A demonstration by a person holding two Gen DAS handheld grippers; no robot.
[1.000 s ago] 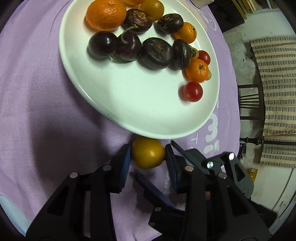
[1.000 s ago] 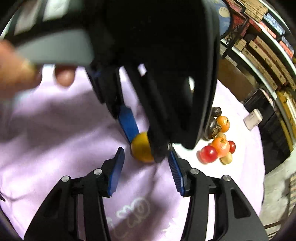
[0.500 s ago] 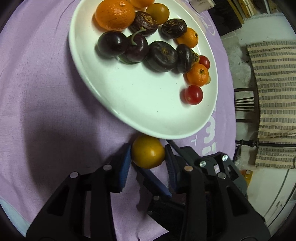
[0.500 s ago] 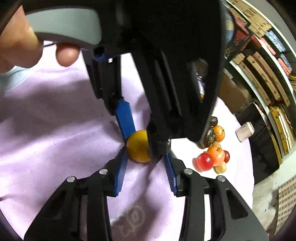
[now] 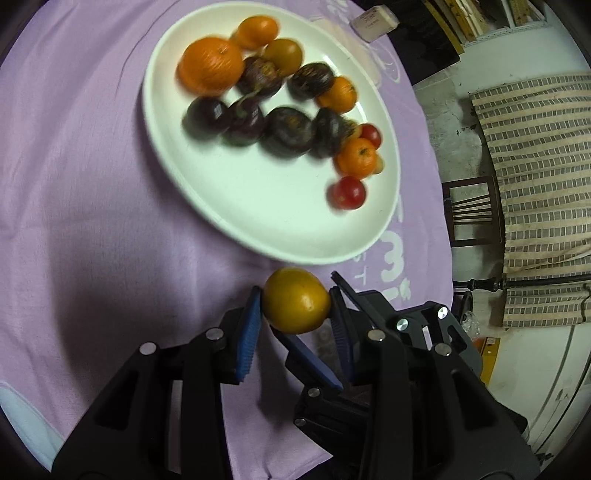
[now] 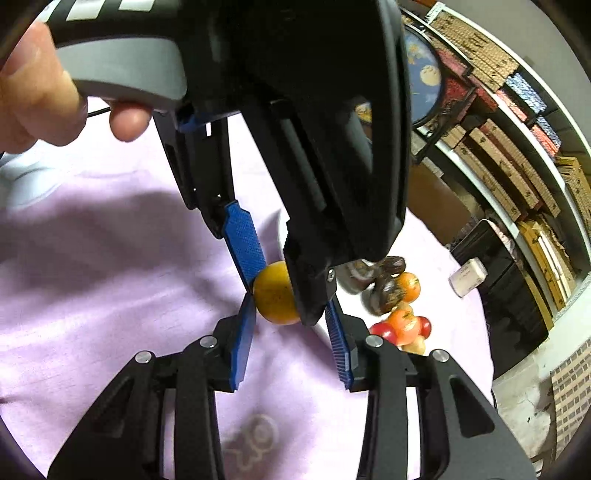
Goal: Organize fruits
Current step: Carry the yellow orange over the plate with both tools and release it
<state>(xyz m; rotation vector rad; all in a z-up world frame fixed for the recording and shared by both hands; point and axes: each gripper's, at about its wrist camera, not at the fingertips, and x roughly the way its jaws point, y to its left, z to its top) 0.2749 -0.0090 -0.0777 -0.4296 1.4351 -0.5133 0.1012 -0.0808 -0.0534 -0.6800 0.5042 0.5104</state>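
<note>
My left gripper [image 5: 295, 291] is shut on a yellow round fruit [image 5: 295, 302], which hangs just off the purple cloth near the front rim of a white plate [image 5: 258, 206]. The plate holds a big orange [image 5: 210, 68], dark plums [image 5: 288, 129], small mandarins [image 5: 356, 160] and cherry tomatoes [image 5: 349, 192]. In the right wrist view the yellow fruit [image 6: 275, 293] sits in the left gripper's pads, just past my right gripper [image 6: 291, 301]. The right jaws are narrow and grip nothing. One right blue pad [image 5: 310, 362] shows below the fruit.
A purple cloth [image 5: 92, 184] covers the table. Beyond the plate lies a small white box [image 5: 373, 20]. A dark chair [image 5: 472, 210] and a striped cushion [image 5: 535, 184] stand past the table's right edge. A hand [image 6: 37, 92] grips the left gripper's handle, and shelves of boxes [image 6: 498, 110] fill the background.
The left gripper has risen with the yellow fruit, so the plate looks smaller and farther. The right jaws have narrowed around the spot where the fruit is held.
</note>
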